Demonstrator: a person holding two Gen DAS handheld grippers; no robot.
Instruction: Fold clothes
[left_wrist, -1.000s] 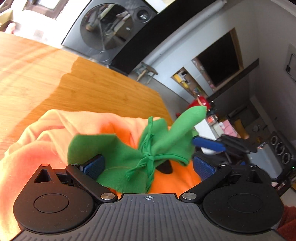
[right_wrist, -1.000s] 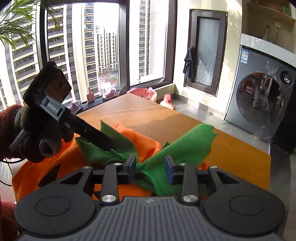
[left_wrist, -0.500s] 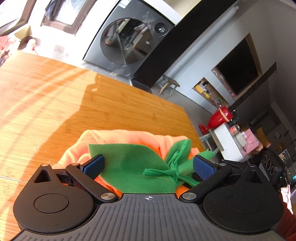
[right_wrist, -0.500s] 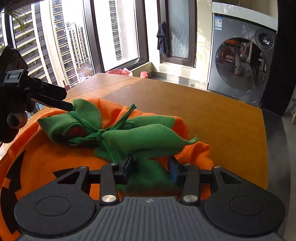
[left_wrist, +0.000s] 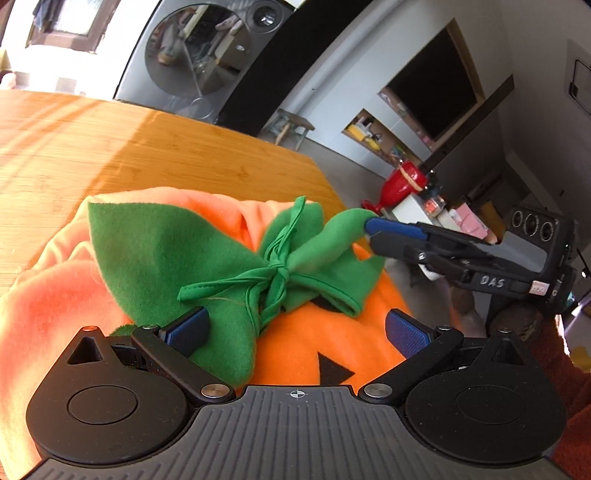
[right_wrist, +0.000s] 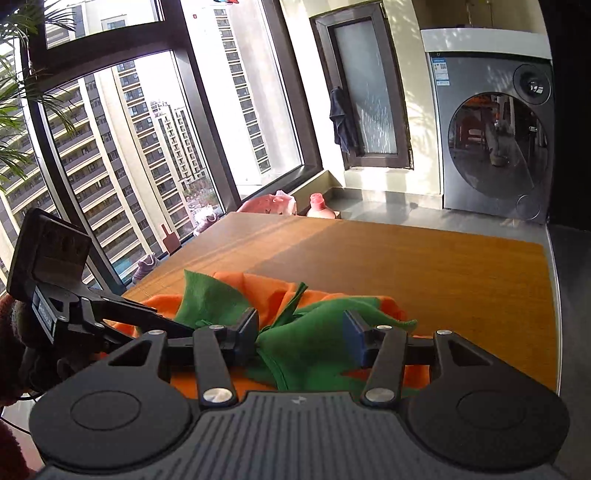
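Now the orange pumpkin costume (left_wrist: 332, 343) lies bunched at the near end of the wooden table (left_wrist: 147, 147), green leaf collar (left_wrist: 166, 251) and its knotted tie (left_wrist: 279, 271) on top.

Left gripper (left_wrist: 295, 328): jaws spread wide over the collar, pads clear of the cloth, gripping nothing. Probably poised to take the wide leaf.

Right gripper (right_wrist: 300, 334): jaws opening, green fabric between them, the pads seemingly no longer pinching; it looks like a let-go after laying the flap down.

Left wrist view alone shows the knot, the black face cut-outs and the right gripper's blue pad (left_wrist: 393, 227) beside a leaf tip. Right wrist view alone shows the left gripper from the side, low over the cloth, and the windows (right_wrist: 147, 147).
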